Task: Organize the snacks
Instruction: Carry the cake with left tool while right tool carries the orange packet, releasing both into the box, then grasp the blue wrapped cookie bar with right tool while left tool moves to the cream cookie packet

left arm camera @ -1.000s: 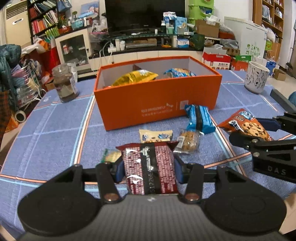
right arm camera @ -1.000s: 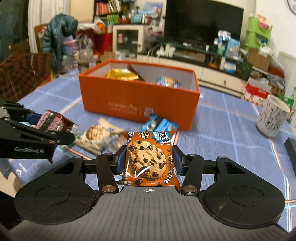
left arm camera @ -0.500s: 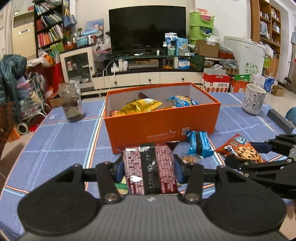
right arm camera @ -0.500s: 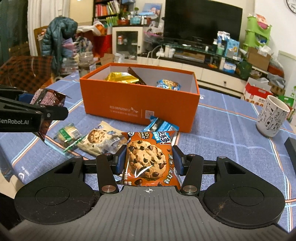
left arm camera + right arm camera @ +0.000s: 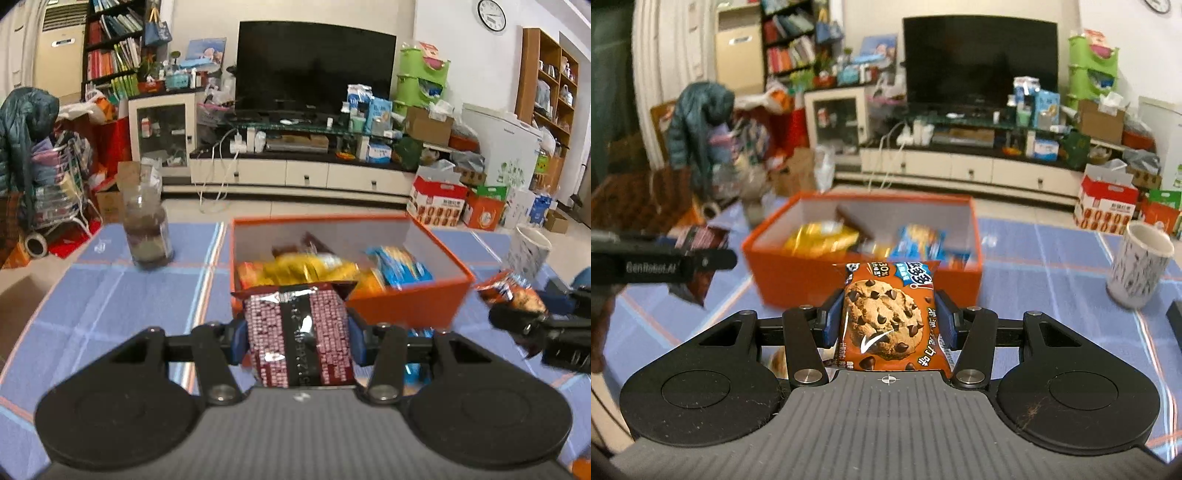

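Mid-carry here: left gripper (image 5: 297, 341) clamped on the dark red packet (image 5: 297, 332), right gripper (image 5: 888, 326) clamped on the cookie pack (image 5: 886, 317), both short of the orange box's (image 5: 798, 275) near wall, so next they'd need to clear it and let go.

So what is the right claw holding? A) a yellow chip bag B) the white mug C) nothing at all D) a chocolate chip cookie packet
D: in the right wrist view the right claw is shut on the chocolate chip cookie packet, its pads pressing both sides, while the white mug stands on the table off to the side.
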`<state>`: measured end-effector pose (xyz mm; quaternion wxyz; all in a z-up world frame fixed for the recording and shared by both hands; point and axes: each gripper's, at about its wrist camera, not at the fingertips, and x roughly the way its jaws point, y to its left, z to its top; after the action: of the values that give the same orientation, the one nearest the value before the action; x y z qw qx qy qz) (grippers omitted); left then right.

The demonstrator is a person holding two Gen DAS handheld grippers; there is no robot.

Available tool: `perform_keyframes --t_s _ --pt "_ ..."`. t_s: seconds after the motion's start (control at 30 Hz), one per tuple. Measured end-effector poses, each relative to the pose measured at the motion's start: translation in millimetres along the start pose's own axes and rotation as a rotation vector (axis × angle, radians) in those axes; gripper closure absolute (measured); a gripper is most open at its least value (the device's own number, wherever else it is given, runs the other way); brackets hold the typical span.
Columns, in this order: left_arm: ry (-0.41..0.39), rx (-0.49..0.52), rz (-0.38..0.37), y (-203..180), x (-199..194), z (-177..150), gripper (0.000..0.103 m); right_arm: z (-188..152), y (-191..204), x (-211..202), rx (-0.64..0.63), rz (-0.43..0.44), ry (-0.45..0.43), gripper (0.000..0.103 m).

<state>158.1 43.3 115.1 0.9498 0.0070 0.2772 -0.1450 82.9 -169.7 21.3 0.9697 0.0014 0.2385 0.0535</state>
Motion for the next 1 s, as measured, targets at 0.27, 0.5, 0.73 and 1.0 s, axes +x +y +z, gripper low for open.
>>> perform_keyframes --t_s 0.27,0.5,0.73,1.0 --pt "-0.031 -0.027 0.005 11 61 57 0.053 61 -2 73 0.056 0.007 -0.030 0.065" --pt "0.016 -0.014 0.051 18 121 71 0.041 87 10 132 0.045 -0.001 -0.009 0.063" --pt "-0.036 -0.068 0.057 44 57 39 0.001 60 2 62 0.028 -0.057 -0.106 0.030" --pt "0.020 -0.104 0.021 32 -21 -35 0.001 -50 -10 11 0.126 -0.103 0.080 0.033"
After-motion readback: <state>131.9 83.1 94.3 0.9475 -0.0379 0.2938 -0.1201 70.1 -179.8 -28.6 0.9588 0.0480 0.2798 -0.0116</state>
